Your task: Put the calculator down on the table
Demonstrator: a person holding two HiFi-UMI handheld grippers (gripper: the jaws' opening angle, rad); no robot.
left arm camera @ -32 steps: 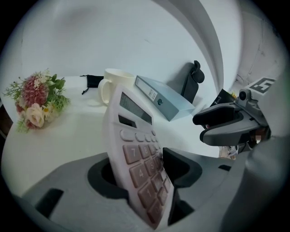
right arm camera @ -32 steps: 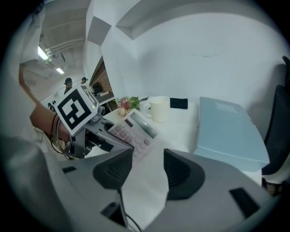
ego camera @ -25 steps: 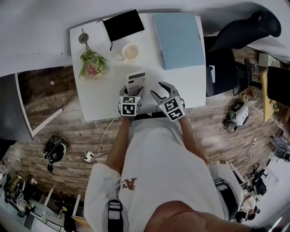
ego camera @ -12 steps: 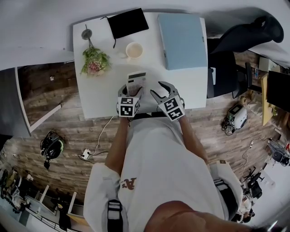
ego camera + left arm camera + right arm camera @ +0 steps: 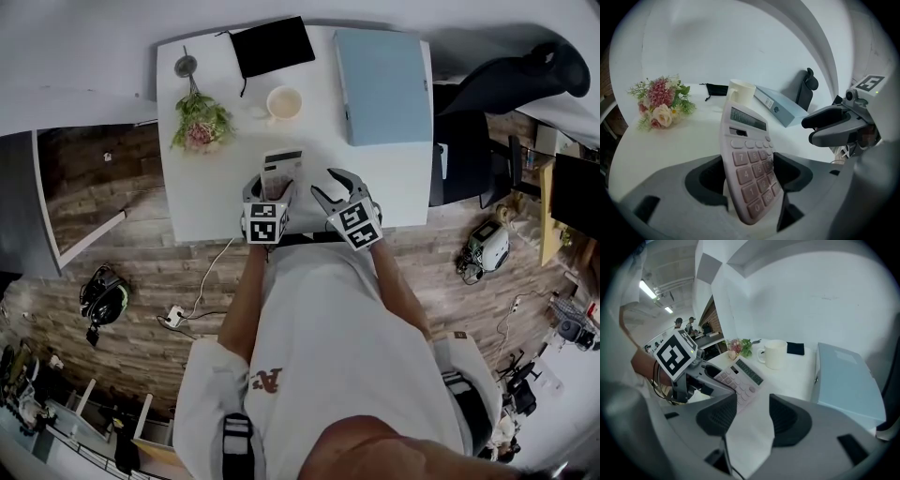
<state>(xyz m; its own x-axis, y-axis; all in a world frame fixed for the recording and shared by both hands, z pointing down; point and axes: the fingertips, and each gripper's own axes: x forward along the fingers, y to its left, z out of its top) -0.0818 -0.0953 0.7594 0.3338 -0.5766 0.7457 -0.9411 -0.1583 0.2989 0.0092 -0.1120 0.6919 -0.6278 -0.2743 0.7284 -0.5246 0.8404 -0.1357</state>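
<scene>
The pale pink calculator [image 5: 282, 169] lies on the white table [image 5: 216, 187], its near end between the jaws of my left gripper [image 5: 272, 192]. In the left gripper view the calculator [image 5: 750, 159] runs tilted up between the pads of that gripper [image 5: 747, 176]. The jaws are opening, and a thin gap shows at the left pad. My right gripper [image 5: 330, 187] hovers just right of the calculator, open with nothing between its pads [image 5: 752, 416]. The right gripper view shows the calculator [image 5: 743, 376] resting on the tabletop under the left gripper's finger.
A cream mug [image 5: 283, 101] stands beyond the calculator. A flower bunch [image 5: 200, 122] is at the far left, a black pouch [image 5: 272, 45] at the back and a light blue binder [image 5: 386, 82] at the right. A dark chair [image 5: 478, 94] stands off the table's right edge.
Measured against the table and mug, my left gripper and the calculator have shifted slightly left. The right gripper has stayed where it was.
</scene>
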